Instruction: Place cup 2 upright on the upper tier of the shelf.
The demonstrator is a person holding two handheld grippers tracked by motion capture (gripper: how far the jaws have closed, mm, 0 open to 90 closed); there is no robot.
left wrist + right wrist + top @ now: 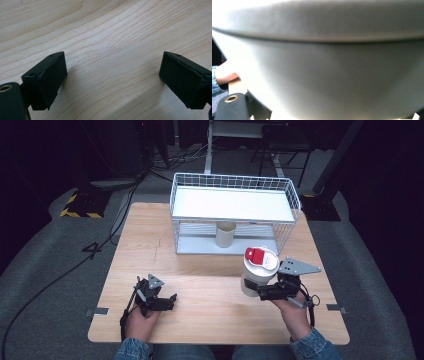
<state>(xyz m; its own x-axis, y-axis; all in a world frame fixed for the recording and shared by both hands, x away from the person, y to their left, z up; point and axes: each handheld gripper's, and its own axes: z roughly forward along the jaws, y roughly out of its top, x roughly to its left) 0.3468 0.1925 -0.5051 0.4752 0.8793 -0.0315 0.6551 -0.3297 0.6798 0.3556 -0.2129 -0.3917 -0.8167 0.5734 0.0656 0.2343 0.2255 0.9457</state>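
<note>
A white cup point(256, 272) with a white lid and a red tab point(255, 254) hangs a little above the wooden table point(200, 270) at the right. My right gripper point(261, 290) is shut on the cup's lower side, coming in from the right. In the right gripper view the cup's pale wall point(324, 75) sits close against the camera. My left gripper point(169, 301) rests low at the table's front left, pointing right. Its jaws stand wide apart in the left gripper view, and my left gripper point(112, 75) has just bare wood between them.
A white wire rack point(173, 200) with a flat upper shelf stands at the back of the table. A cream cup point(225, 235) stands upright on its lower level. Dark floor, cables and stands lie beyond. A hand and denim sleeve point(222, 76) show at the left.
</note>
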